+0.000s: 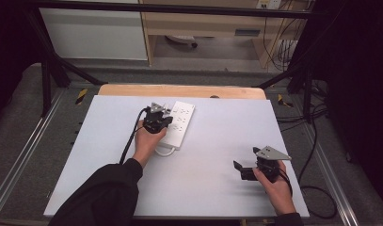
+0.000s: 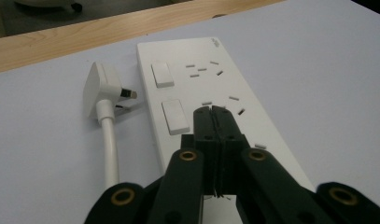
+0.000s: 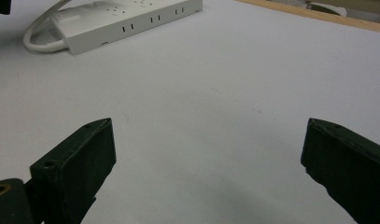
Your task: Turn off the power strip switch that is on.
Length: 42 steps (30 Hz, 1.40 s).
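A white power strip [image 1: 179,123] lies on the white table top, its cable looping out at the near end. In the left gripper view the strip [image 2: 211,93] shows two rocker switches and several socket slots, and its white plug [image 2: 100,86] lies loose on the table beside it. My left gripper [image 1: 162,117] hovers over the strip with its jaws pressed together and nothing between them [image 2: 212,112]. My right gripper [image 1: 240,169] rests low over the bare table at the near right, jaws wide apart [image 3: 206,154], empty. The strip [image 3: 127,18] lies far off in that view.
The white board [image 1: 99,155] covers a wooden table whose far edge [image 1: 179,89] shows. Black frame posts and cables stand around the table on the grey floor. A cable [image 1: 132,136] trails from the left gripper along the forearm.
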### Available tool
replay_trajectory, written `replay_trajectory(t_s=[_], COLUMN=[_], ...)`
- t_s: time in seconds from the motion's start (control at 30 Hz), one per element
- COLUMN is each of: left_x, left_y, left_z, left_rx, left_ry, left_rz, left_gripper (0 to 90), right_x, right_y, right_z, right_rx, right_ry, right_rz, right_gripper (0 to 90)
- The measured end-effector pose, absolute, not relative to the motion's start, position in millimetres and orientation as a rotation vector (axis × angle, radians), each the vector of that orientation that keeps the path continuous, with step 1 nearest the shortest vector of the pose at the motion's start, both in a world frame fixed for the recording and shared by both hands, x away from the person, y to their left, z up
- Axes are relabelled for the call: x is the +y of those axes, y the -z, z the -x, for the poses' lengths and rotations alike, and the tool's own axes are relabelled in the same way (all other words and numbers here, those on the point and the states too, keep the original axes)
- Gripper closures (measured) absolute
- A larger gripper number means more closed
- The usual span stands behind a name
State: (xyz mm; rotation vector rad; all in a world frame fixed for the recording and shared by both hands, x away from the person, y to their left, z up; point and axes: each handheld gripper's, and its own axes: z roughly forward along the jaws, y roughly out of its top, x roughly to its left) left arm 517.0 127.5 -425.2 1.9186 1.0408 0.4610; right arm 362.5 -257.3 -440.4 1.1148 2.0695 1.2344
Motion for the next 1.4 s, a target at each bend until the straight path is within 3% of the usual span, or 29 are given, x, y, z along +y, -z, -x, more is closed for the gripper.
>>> replay_trajectory(t_s=[0.3,0.8,1.1,1.4], left_x=[124.6,121.3,120.2,123.2], left_y=[425.1,420.1,417.5,403.9], left_z=[-515.2,-512.5,-510.4,-498.4], left_rx=[1.031,0.978,1.006,1.002], left_ry=[-0.446,-0.41,-0.384,-0.408], left_rz=[-1.899,-1.843,-1.829,-1.841], left_gripper=[74.5,41.4,10.6,10.0], right_x=[-257.2,-257.2,-256.9,-256.8], right_y=[440.7,441.0,440.9,440.8], right_z=[-362.7,-363.0,-362.8,-363.2], right_rx=[2.073,2.076,2.075,2.078], right_ry=[-1.232,-1.229,-1.231,-1.23], right_rz=[-1.113,-1.11,-1.112,-1.114], right_gripper=[3.6,3.6,3.6,2.7])
